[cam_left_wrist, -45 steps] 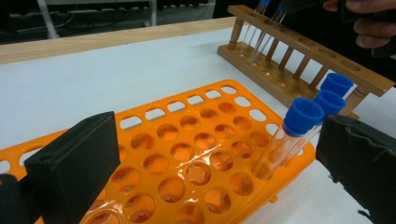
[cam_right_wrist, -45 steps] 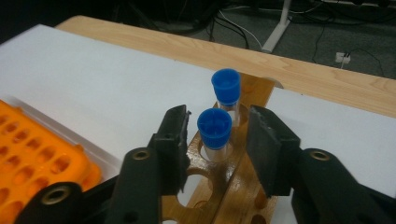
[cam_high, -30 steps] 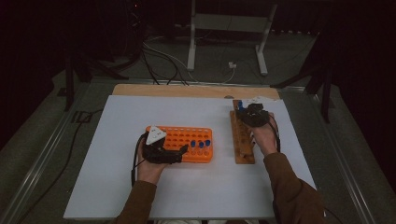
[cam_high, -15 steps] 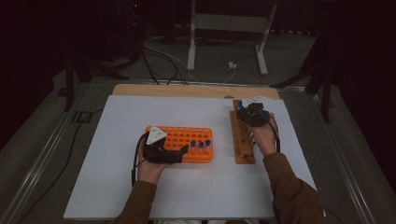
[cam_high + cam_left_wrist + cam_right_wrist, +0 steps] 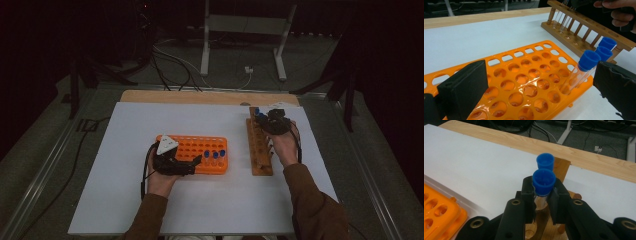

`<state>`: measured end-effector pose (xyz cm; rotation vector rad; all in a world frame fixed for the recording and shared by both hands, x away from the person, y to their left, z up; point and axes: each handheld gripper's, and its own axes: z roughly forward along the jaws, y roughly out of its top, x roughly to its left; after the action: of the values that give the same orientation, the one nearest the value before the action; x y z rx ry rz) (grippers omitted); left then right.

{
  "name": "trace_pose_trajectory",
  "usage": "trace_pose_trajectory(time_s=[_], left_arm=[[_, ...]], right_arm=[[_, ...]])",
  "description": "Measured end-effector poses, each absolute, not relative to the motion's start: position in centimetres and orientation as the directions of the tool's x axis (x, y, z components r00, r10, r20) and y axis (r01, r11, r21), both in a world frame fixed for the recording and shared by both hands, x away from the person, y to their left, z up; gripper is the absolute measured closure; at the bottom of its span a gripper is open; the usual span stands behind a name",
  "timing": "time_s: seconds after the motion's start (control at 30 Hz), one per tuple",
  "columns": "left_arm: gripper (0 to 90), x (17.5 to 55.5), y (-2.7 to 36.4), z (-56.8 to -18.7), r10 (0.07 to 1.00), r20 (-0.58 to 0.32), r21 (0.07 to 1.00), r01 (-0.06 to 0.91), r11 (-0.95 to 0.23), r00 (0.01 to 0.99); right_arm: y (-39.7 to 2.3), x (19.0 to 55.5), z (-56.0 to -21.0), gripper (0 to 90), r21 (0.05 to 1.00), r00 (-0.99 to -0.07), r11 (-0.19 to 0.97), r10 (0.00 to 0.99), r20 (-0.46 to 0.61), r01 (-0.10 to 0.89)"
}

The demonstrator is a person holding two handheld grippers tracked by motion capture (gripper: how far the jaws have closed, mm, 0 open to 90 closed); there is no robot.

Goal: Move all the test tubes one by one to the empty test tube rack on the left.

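An orange tube rack (image 5: pixel 192 149) lies mid-table with three blue-capped tubes (image 5: pixel 215 154) at its right end. My left gripper (image 5: pixel 192 165) rests at the rack's near left. In the left gripper view its jaws stand wide apart over the orange rack (image 5: pixel 524 82), pressing on nothing, with the capped tubes (image 5: pixel 589 60) just inside the right jaw. To the right lies a wooden rack (image 5: pixel 260 150). At its far end my right gripper (image 5: pixel 267 122) is shut on a blue-capped tube (image 5: pixel 544 181), held upright over the wooden rack (image 5: pixel 561 167). A second capped tube (image 5: pixel 545 162) stands just behind it.
A white sheet (image 5: pixel 125 150) covers the table, with a bare wooden strip (image 5: pixel 200 96) along the far edge. Beyond the table are metal stand legs (image 5: pixel 240 30) and floor cables (image 5: pixel 170 60). The left gripper's cable (image 5: pixel 145 170) loops beside the hand.
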<state>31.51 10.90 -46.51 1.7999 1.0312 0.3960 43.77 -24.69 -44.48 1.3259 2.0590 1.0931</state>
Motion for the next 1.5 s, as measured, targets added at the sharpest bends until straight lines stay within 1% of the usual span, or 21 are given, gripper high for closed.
trace_pose_trajectory(time_s=[0.77, 1.2, 1.5], left_arm=[[0.7, 31.6, 11.0, -46.7, 0.795, -0.18, 0.867, 0.475, -0.149, 0.579], [0.8, 31.6, 11.1, -46.7, 0.795, -0.184, 0.867, 0.476, -0.145, 0.578], [0.7, 31.6, 11.2, -46.6, 0.795, -0.186, 0.868, 0.476, -0.143, 0.577]], right_arm=[[-24.8, 43.2, -42.3, 76.7, 0.823, -0.449, 0.238, 0.893, 0.022, 0.515], [-24.9, 42.7, -40.3, 76.7, 0.839, -0.463, 0.254, 0.887, -0.002, 0.482], [-25.1, 42.5, -39.4, 76.6, 0.848, -0.468, 0.247, 0.884, 0.002, 0.469]])
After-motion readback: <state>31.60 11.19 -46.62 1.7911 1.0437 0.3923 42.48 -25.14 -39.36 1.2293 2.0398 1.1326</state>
